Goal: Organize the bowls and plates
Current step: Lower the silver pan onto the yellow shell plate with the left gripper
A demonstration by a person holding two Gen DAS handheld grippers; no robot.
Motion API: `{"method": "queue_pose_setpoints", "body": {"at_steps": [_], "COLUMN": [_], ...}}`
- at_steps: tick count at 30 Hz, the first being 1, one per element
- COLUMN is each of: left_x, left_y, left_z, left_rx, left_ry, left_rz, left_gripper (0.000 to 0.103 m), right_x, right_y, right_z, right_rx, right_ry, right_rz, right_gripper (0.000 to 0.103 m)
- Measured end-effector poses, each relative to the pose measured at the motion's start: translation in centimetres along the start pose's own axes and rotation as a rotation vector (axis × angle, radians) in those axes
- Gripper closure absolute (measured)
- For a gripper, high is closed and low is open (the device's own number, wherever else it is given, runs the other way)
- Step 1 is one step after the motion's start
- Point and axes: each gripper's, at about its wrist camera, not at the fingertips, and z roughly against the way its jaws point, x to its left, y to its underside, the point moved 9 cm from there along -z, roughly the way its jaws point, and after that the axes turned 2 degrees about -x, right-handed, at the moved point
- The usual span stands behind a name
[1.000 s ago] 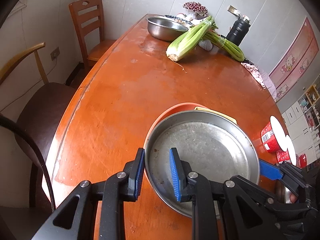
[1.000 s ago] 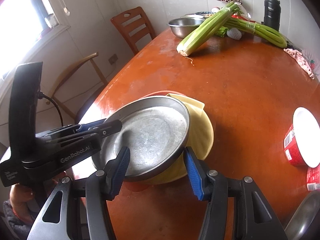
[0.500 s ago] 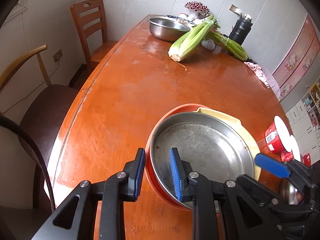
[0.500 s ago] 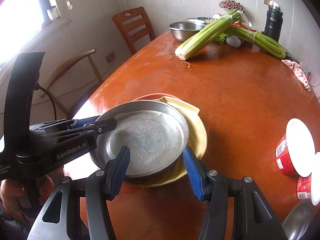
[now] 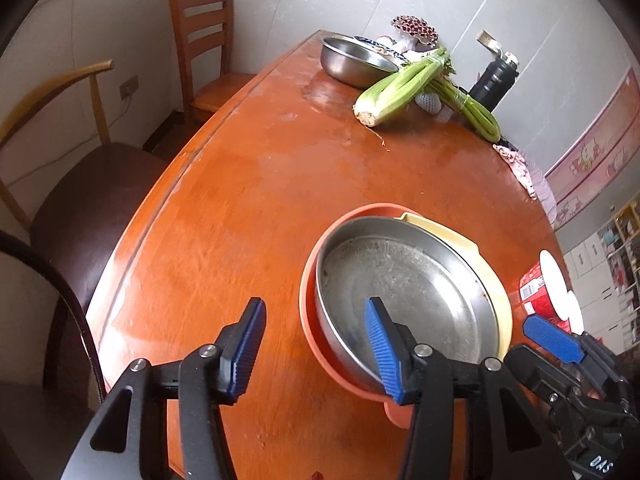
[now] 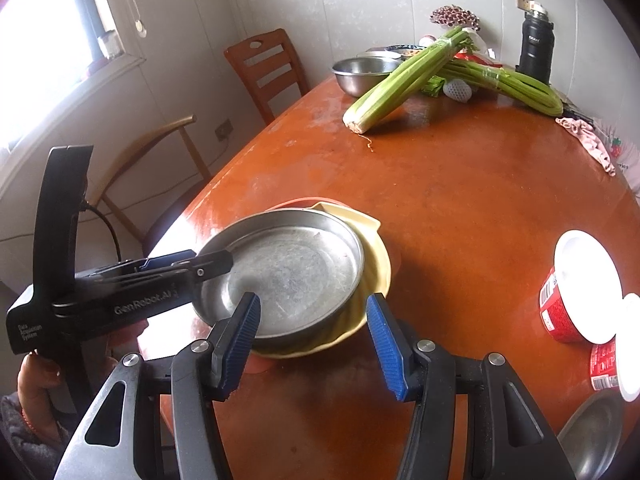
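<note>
Steel plate [image 5: 404, 292] nested on yellow plate [image 5: 502, 300] and orange plate [image 5: 308, 312] near the surface [image 5: 248, 208] edge. Left gripper [image 5: 316, 344] fingers, just opened, straddle the rim (no contact); withdraw straight back. Right gripper [image 6: 312, 344] fingers spread, empty.

The steel pan [image 5: 404, 288] has been lowered onto the yellow plate [image 5: 496, 280]. Its rim has just been released by the left gripper [image 5: 316, 348], whose jaws were opened.
</note>
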Motion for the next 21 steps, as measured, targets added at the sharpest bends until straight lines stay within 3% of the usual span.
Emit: {"method": "queue_pose_setpoints", "body": {"at_steps": [10, 21], "left_x": [-1.4, -3.1], "left_y": [1.4, 0.5], "left_z": [-1.6, -3.1], "left_rx": [0.046, 0.058], "left_ry": [0.062, 0.005], "left_rz": [0.033, 0.015], "left_gripper": [0.05, 0.045], "right_x": [-1.5, -2.5], "right_y": [0.8, 1.7], "right_z": [0.6, -0.4], "right_rx": [0.004, 0.046], "right_ry": [-0.022, -0.039], "right_rz": [-0.044, -0.076], "right_gripper": [0.045, 0.045]}}
